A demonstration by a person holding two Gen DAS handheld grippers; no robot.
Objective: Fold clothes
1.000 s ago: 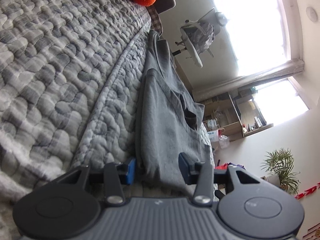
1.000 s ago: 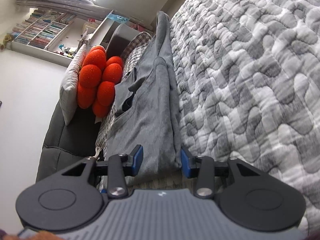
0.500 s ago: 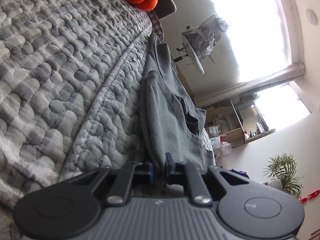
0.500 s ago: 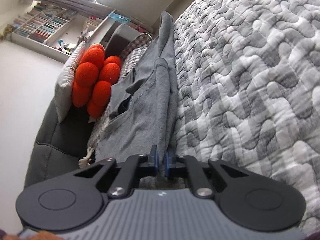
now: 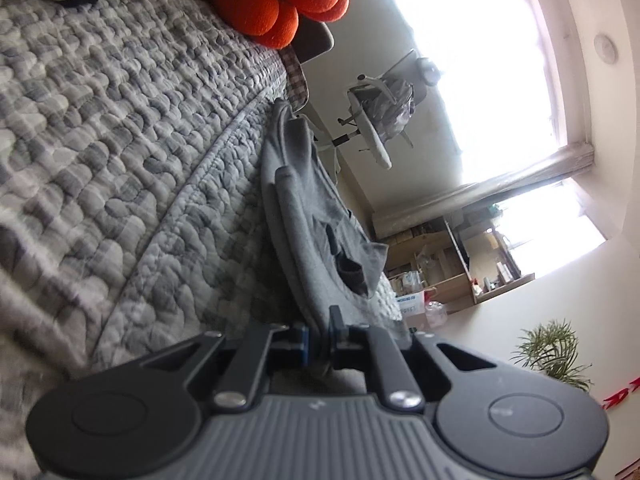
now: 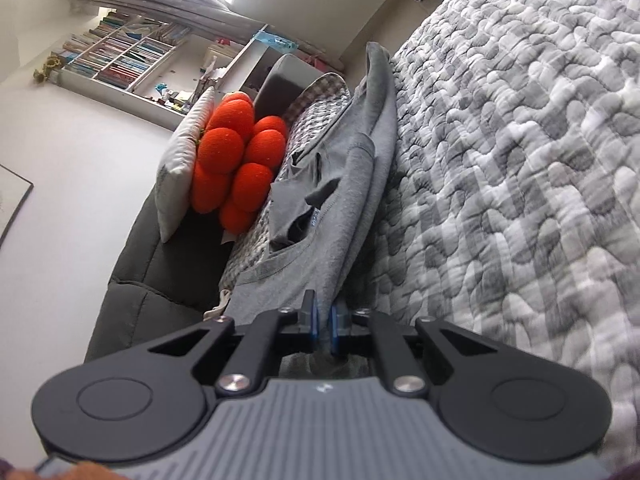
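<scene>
Both grippers are clamped onto the near edge of a grey T-shirt (image 5: 316, 240) that lies along the edge of a grey-and-white quilted bedspread (image 5: 120, 140). In the left wrist view the left gripper (image 5: 319, 338) sits at the bottom centre of the frame, its fingers pinched tight on the cloth, and the shirt runs up the middle toward the upper centre, with the quilt filling the left side. In the right wrist view the right gripper (image 6: 323, 326) is likewise closed on the grey T-shirt (image 6: 344, 208); the quilted bedspread (image 6: 520, 160) takes up the right side. An orange ball cushion (image 6: 236, 160) rests against a pale pillow (image 6: 180, 160) at left centre. The hem looks slightly raised off the bed, though the fisheye bend makes that hard to judge.
</scene>
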